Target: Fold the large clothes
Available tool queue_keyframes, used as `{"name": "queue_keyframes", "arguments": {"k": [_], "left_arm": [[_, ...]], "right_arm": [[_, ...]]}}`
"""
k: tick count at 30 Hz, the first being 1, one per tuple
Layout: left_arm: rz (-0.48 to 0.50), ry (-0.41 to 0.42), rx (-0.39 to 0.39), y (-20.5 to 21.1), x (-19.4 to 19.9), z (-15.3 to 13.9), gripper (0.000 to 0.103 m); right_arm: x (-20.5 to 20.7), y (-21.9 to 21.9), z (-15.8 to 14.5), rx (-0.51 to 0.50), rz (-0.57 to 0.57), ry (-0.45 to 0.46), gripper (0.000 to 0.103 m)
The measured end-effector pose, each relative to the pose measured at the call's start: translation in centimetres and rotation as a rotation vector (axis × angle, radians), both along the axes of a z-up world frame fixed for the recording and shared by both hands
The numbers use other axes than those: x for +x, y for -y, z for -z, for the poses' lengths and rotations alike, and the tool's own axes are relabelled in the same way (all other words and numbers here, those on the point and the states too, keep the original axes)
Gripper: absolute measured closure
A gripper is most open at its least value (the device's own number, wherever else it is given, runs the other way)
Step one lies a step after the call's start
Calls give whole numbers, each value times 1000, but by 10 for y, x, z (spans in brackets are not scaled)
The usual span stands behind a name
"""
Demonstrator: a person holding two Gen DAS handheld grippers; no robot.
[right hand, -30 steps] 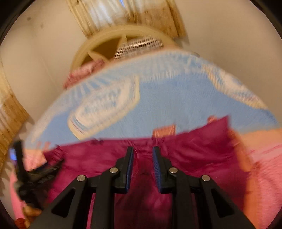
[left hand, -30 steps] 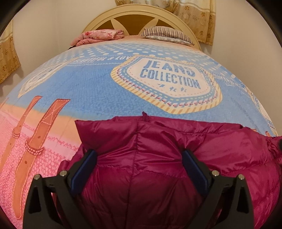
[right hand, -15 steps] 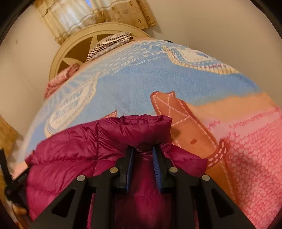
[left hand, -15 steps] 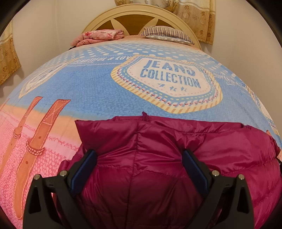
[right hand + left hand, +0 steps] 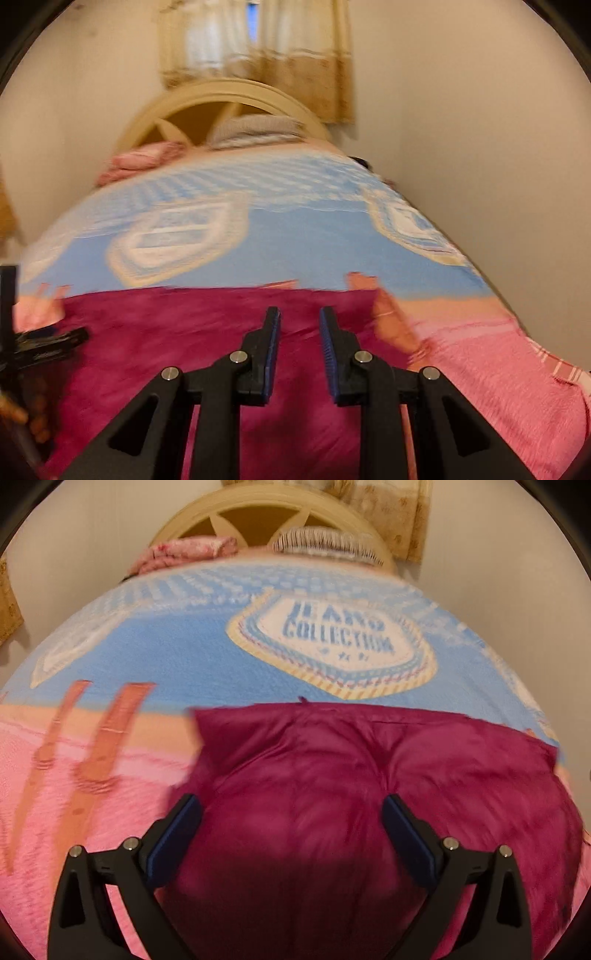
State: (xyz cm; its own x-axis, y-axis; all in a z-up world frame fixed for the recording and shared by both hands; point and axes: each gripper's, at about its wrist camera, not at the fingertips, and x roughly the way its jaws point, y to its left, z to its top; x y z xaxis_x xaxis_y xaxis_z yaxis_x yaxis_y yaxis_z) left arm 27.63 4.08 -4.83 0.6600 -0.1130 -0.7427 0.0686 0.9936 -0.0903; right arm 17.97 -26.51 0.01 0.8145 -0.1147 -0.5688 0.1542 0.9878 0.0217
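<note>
A magenta puffer jacket (image 5: 332,775) lies flat on the blue and pink bedspread (image 5: 166,653) near the foot of the bed. My left gripper (image 5: 291,808) hovers over the jacket's left half, open wide, the padding bulging below its fingers. In the right wrist view the jacket (image 5: 166,332) spreads under my right gripper (image 5: 299,325). Its jaws stand a narrow gap apart, both blue pad faces show, and nothing is visibly pinched. Both views are blurred by motion. The black frame of the left tool (image 5: 40,347) shows at the left edge.
A cream arched headboard (image 5: 269,513) stands at the far end. Before it lie a striped pillow (image 5: 325,542) and a folded pink cloth (image 5: 184,554). Curtains (image 5: 258,55) hang behind. A plain wall (image 5: 480,147) runs along the bed's right side.
The right gripper swung away from the jacket's right corner, where fabric bunched at its tips, back over the flat jacket. The left gripper drew back and rose slightly, still wide.
</note>
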Motion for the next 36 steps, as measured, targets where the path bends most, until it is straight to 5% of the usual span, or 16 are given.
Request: {"name": "queue_keyframes", "arguments": {"k": [2, 10, 15, 18, 23, 26, 28, 30, 36], "left_arm": [[-17, 48, -44, -19, -26, -14, 2], [-86, 72, -308, -70, -91, 5, 0], [-74, -19, -338, -55, -87, 35, 0], [-66, 13, -297, -44, -90, 37, 0], [-12, 12, -404, -36, -81, 39, 2], [-11, 2, -496, -41, -79, 40, 25], [-10, 8, -555, -43, -80, 38, 63], [8, 20, -587, -41, -81, 33, 78], [119, 115, -662, -35, -102, -7, 88]], "right_arm": [[-23, -28, 0, 21, -85, -3, 98], [-18, -93, 44, 240, -212, -50, 98], [-9, -103, 79, 274, -172, -109, 101], [-6, -102, 89, 286, -166, -126, 101], [-2, -99, 97, 331, -167, -145, 101], [2, -92, 100, 376, -169, -151, 102], [3, -89, 104, 402, -170, -160, 102], [3, -88, 106, 416, -171, -164, 102], [-3, -83, 112, 534, -164, -186, 103]]}}
